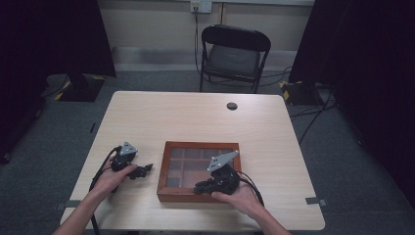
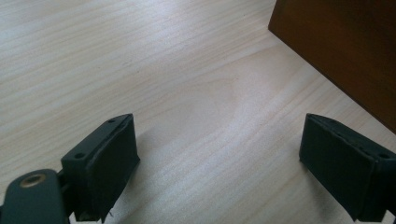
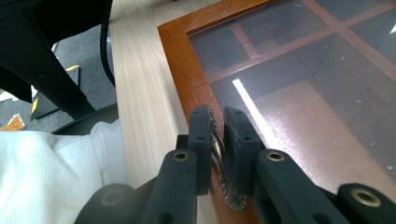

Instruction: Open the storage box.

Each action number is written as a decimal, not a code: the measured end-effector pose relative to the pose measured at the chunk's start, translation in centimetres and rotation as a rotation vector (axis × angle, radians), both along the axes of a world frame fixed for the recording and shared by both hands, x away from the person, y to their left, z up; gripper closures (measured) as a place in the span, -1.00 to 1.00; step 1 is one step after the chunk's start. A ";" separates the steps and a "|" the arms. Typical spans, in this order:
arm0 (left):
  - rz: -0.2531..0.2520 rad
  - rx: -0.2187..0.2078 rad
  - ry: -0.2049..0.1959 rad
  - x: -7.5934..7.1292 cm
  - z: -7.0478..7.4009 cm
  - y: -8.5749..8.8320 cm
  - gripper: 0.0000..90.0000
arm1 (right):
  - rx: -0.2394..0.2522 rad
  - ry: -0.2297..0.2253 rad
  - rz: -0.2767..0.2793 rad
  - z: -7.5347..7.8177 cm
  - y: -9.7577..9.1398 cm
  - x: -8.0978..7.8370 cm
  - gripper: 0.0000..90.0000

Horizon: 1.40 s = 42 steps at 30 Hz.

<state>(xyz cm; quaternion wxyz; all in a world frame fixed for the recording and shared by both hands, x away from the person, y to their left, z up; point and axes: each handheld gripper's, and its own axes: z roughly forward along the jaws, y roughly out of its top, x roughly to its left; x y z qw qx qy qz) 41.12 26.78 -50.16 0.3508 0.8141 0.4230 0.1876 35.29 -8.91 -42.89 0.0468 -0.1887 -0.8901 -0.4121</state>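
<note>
Right gripper [image 3: 218, 140] view reveals metal clasp [image 3: 219, 158] pinched on box [image 3: 180, 56]

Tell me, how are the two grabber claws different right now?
The left gripper has its jaws spread wide with nothing between them; the right gripper is pinched shut on a small metal clasp. The left gripper sits over bare table; the right gripper is at the wooden box's front edge. Both have black jaws.

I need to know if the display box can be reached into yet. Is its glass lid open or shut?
Shut. The glass lid lies flat in the wooden box's frame, and the right gripper is clamped on its metal latch.
</note>
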 end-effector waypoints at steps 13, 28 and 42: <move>0.000 0.000 0.000 0.0 0.0 0.0 -0.76 | 0.020 -0.005 0.002 0.8 -0.2 0.2 0.82; 0.000 0.000 0.000 0.0 0.0 0.0 -0.76 | 0.030 -0.005 -0.011 1.5 -0.2 0.2 0.82; 0.000 0.000 0.000 0.0 0.0 0.0 -0.76 | 0.055 -0.009 -0.020 2.4 -0.4 0.4 0.82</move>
